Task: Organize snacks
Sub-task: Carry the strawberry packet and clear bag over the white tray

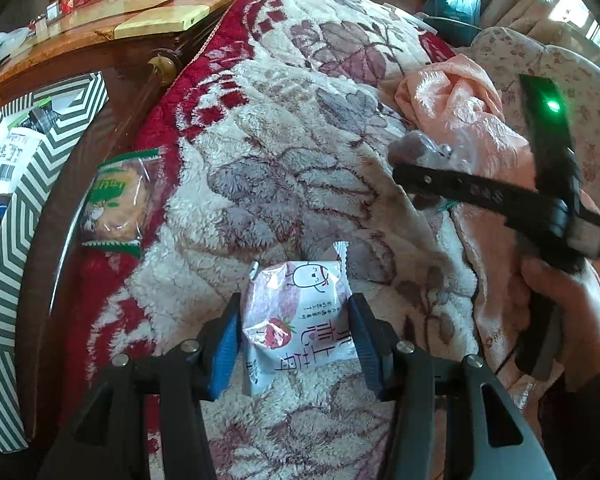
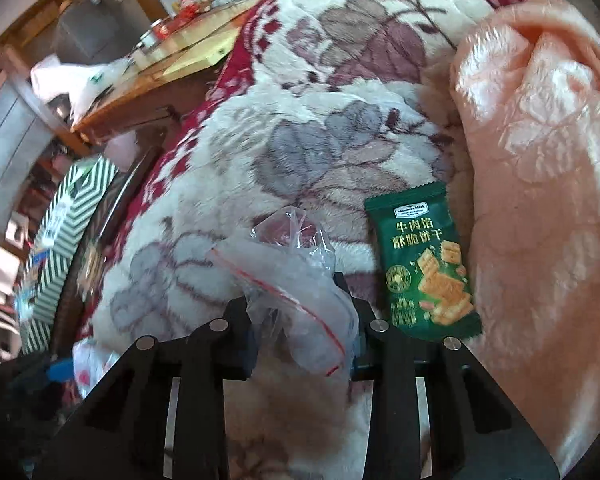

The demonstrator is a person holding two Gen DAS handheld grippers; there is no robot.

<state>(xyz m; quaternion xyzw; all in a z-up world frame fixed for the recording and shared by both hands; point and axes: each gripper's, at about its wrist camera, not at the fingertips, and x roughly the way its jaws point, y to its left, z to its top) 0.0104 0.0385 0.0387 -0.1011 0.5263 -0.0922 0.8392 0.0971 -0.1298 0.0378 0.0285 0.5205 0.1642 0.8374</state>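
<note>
My left gripper point(image 1: 295, 334) is shut on a white and pink strawberry snack packet point(image 1: 296, 320), its blue pads point(image 1: 225, 344) pressing both sides, just above the floral blanket point(image 1: 300, 140). My right gripper point(image 2: 300, 320) is shut on a clear zip bag point(image 2: 300, 280) with a red seal strip and something dark inside. It also shows in the left wrist view point(image 1: 424, 176), held over the blanket at the right. A green cracker packet point(image 2: 424, 264) lies on the blanket right of the right gripper. A clear-wrapped pastry with green edges point(image 1: 116, 200) lies at the blanket's left edge.
A green and white striped box point(image 1: 24, 216) holding snacks stands at the left, beside the blanket. A peach blanket point(image 2: 540, 160) is heaped at the right. A cluttered wooden table point(image 1: 100, 28) stands at the back left.
</note>
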